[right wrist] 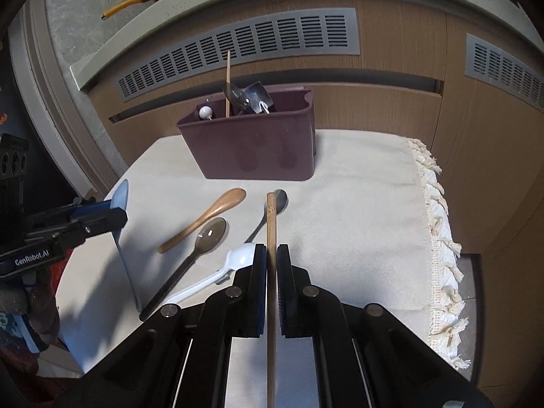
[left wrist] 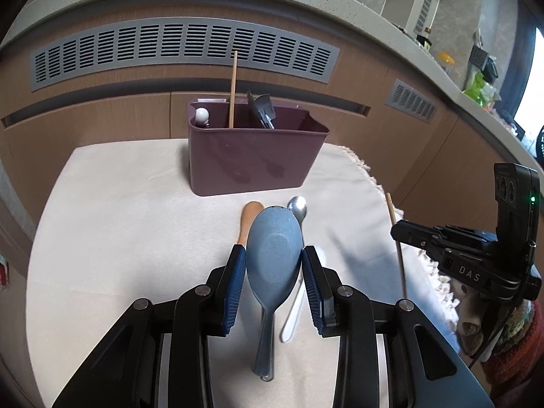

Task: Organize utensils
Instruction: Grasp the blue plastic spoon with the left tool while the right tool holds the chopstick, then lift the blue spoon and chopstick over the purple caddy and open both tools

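My left gripper (left wrist: 273, 255) is shut on the bowl of a blue speckled spoon (left wrist: 272, 231), held above the cloth with its handle pointing back at the camera. My right gripper (right wrist: 271, 248) is shut on a wooden chopstick (right wrist: 271, 217) that juts forward past the fingertips. A maroon utensil bin (left wrist: 251, 156) stands at the back of the cloth and holds another chopstick (left wrist: 233, 88), a white-knobbed utensil and metal utensils. On the cloth lie a wooden spoon (right wrist: 207, 217), a dark translucent spoon (right wrist: 204, 241), a metal spoon (right wrist: 277, 204) and a white spoon (right wrist: 234, 258).
The cream cloth (right wrist: 357, 210) has a fringed edge (right wrist: 442, 238) on the right, past which the surface drops off. Wooden cabinet fronts with grey vent grilles (left wrist: 183, 47) rise right behind the bin. A person's sleeve (left wrist: 510, 346) shows at the right.
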The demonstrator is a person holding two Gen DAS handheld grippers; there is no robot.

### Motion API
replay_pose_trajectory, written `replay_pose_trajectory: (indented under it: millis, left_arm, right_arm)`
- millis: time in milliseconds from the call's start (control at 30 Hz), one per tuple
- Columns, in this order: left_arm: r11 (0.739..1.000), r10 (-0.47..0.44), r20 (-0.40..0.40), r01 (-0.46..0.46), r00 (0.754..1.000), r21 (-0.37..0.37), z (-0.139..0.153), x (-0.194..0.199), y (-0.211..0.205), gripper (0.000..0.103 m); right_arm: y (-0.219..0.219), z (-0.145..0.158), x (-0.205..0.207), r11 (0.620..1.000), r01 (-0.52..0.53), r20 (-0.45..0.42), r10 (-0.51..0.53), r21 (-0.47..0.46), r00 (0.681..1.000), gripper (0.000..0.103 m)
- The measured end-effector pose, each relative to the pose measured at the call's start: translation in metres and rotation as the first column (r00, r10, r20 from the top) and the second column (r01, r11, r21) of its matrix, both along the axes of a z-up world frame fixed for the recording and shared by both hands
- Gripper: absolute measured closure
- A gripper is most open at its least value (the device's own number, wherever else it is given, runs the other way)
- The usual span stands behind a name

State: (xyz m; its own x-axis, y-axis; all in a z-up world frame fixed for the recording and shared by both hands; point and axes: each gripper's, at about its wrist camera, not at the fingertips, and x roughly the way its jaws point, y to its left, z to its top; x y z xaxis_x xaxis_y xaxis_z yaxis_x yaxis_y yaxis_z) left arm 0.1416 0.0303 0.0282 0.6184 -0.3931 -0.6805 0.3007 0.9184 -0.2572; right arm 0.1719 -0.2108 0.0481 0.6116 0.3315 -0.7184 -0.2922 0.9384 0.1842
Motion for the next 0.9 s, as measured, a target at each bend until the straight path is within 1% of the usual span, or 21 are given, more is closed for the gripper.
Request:
replay_pose_trajectory:
  millis: [233,467,667,733,800,867,900]
  left_arm:
    - [0.998,0.024,-0.024,-0.025,0.999,-0.049,0.001,0.009,0.006,0.068]
    - [0.999,0.018,0.028,-0.016,0.999,-0.048,0.019,-0.001,0.007,0.068]
    - [0.998,0.019,0.032,-0.017,0.999,-0.055,0.027,0.001,0.009,0.068]
    - [0.998,0.011,0.066,-0.007,0.998,-0.069,0.044,0.003,0.007,0.068]
    - [0.997,0.002,0.119,0.008,0.993,-0.083,0.074,0.009,0.007,0.068]
    - [0.995,0.001,0.200,0.019,0.980,-0.098,0.117,0.015,0.008,0.068]
    - [0.995,0.002,0.261,0.024,0.965,-0.096,0.146,0.018,0.008,0.068]
  right_arm:
    - [0.012,0.011,-0.011,1.000,0.019,0.031,-0.018,-0.024,0.999,0.097]
    - [0.017,0.019,-0.014,0.999,0.036,0.058,-0.034,-0.035,0.998,0.097]
    - [0.017,0.029,-0.010,0.998,0.051,0.079,-0.048,-0.036,0.996,0.097]
    - [0.015,0.036,-0.008,0.998,0.050,0.090,-0.047,-0.032,0.995,0.097]
    - [0.013,0.049,-0.004,0.998,0.055,0.119,-0.050,-0.035,0.992,0.097]
    - [0.012,0.078,0.001,0.998,0.053,0.194,-0.045,-0.040,0.980,0.097]
    - [0.012,0.104,0.004,0.998,0.053,0.259,-0.040,-0.043,0.965,0.097]
